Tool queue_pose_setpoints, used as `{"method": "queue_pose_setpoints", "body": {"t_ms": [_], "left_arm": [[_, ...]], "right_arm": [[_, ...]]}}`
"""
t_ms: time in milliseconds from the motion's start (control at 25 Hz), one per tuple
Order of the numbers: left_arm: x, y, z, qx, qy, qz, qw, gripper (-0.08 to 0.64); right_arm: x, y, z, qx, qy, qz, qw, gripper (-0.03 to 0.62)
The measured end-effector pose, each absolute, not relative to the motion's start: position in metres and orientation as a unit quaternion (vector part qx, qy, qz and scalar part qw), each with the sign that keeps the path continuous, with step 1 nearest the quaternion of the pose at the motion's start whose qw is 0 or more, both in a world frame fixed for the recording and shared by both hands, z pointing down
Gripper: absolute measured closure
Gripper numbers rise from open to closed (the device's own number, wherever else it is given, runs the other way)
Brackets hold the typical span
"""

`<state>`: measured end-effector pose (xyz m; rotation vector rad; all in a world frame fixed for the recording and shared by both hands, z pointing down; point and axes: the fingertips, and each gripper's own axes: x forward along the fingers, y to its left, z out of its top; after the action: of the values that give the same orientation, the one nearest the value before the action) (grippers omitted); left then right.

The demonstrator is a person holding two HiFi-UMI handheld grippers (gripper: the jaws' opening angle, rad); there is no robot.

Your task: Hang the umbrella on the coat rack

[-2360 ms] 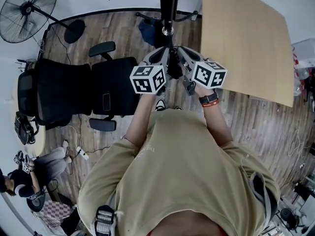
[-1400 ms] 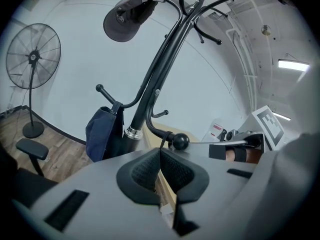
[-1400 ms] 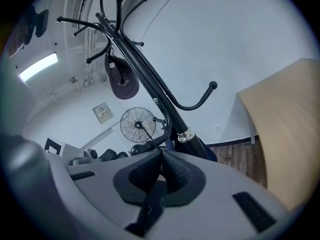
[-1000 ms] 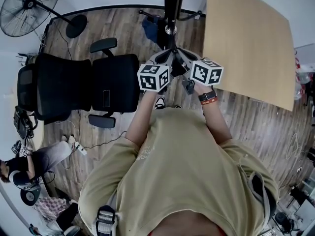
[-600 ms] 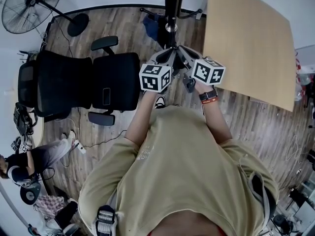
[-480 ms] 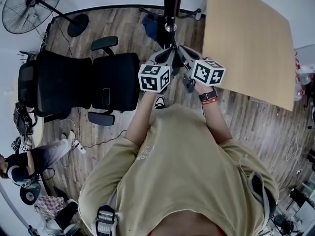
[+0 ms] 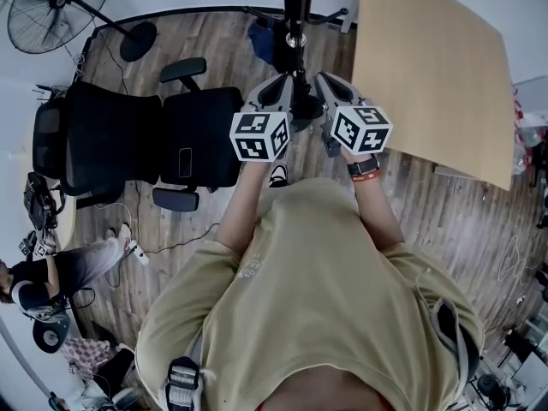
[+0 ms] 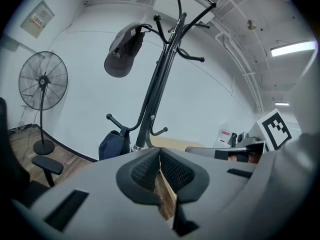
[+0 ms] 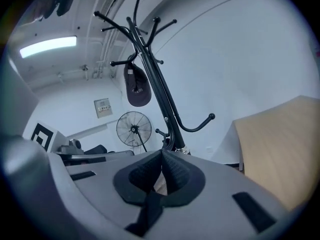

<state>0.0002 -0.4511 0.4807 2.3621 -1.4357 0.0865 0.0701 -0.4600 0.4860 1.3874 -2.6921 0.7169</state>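
Observation:
The black coat rack [image 7: 295, 7] stands just ahead of me; its pole and curved hooks fill the left gripper view [image 8: 160, 79] and the right gripper view [image 9: 157, 84]. A navy-blue bundle [image 8: 114, 145] hangs from a low hook, also visible from above [image 7: 261, 43]; I cannot tell whether it is the folded umbrella or a bag. My left gripper [image 7: 278, 86] and right gripper [image 7: 327, 84] flank the pole's foot. The left pads [image 8: 159, 156] meet with nothing between them. The right pads [image 9: 161, 156] also meet; a thin dark strip runs down below them.
A dark cap [image 8: 122, 51] hangs from an upper hook. A black office chair [image 7: 154, 139] stands to the left, a standing fan [image 7: 56, 7] behind it. A light wooden tabletop [image 7: 428, 67] is close on the right. Someone sits at the lower left [image 7: 51, 281].
The two grippers, close together in front of the pole before, have drawn apart sideways to either side of it. The dark shape between them stays in place.

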Motion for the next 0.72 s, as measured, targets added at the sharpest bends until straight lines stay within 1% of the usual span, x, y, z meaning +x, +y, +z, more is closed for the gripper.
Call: {"method": "queue_pose_setpoints", "body": {"t_ms": [320,720], "left_arm": [[-0.002,-0.429,0.464,0.837,-0.525,0.025,0.149,0.537],[-0.007,-0.403,0.447,0.827,-0.554,0.004,0.101,0.537]], "right_arm": [[0.085,-0.439,0.466,0.482,-0.862,0.155,0.02,0.577],[0.1,-0.416,0.458,0.51,-0.851,0.126,0.012,0.577]]}}
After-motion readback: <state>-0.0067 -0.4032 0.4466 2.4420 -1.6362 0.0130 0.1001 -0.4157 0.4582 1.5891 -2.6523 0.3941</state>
